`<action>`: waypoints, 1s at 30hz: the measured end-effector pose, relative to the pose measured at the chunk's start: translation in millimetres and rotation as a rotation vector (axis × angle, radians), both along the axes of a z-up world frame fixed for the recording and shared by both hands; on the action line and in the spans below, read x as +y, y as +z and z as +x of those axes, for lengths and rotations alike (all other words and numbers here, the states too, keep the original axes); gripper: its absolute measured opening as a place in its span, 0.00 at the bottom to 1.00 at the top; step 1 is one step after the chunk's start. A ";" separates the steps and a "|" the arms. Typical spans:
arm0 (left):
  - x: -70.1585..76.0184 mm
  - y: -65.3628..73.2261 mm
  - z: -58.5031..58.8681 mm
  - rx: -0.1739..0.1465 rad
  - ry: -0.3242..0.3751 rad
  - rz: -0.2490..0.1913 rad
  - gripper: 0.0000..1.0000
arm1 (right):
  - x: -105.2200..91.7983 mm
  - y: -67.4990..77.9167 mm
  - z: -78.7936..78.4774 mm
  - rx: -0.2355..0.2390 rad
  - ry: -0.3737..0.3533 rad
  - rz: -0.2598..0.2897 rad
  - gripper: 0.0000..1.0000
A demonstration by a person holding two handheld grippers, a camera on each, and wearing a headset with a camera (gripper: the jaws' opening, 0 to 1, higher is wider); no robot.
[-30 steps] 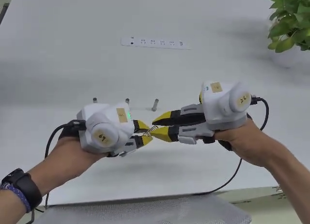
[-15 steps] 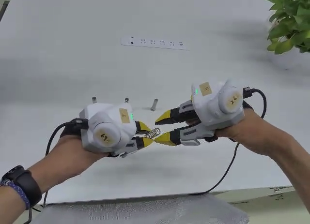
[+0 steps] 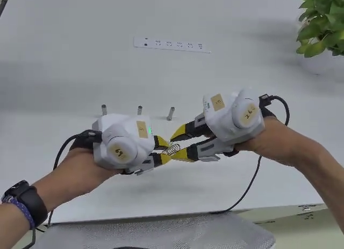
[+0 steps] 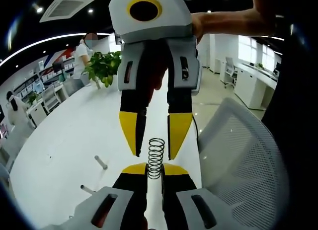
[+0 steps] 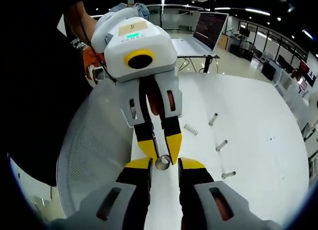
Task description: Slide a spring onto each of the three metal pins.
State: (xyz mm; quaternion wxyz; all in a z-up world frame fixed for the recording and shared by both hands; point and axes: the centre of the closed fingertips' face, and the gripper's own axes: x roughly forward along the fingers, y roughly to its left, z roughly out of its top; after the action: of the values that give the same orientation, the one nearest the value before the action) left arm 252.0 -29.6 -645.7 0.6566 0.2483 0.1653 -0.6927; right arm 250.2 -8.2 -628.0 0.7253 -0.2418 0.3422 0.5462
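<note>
Right hand-held gripper [image 5: 163, 164] nearer, straddling spring [image 4: 156, 155], left hand-held gripper [image 4: 155, 170] pinching it

— What is sitting on the white table [image 3: 64, 71]?
— Three metal pins [image 3: 140, 110] are standing in a row, a spare spring [image 5: 190, 129] is lying near them, and a power strip [image 3: 172, 45] is lying farther back.

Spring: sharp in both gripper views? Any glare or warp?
Left gripper view: thin coiled metal spring crisp, coils distinct; fisheye curves the edge of the white table. Right gripper view: spring end-on, a slightly soft ring, no glare. Head view: even light, soft shadows.
</note>
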 end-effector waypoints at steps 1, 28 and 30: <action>-0.1 -0.1 -0.1 0.000 -0.001 0.000 0.02 | 0.0 -0.3 -0.4 0.000 0.003 -0.003 0.18; 1.1 -4.1 0.5 0.061 0.012 0.009 0.14 | -1.3 -3.7 -1.8 -0.035 0.066 -0.059 0.09; 1.7 -2.5 1.8 0.067 0.026 -0.002 0.15 | -1.9 -4.0 -1.6 -0.035 0.063 -0.058 0.09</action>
State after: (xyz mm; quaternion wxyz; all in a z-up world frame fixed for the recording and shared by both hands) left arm 253.8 -27.9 -648.2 0.6601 0.2219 0.1897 -0.6921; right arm 248.6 -10.1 -632.0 0.7064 -0.2828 0.3372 0.5543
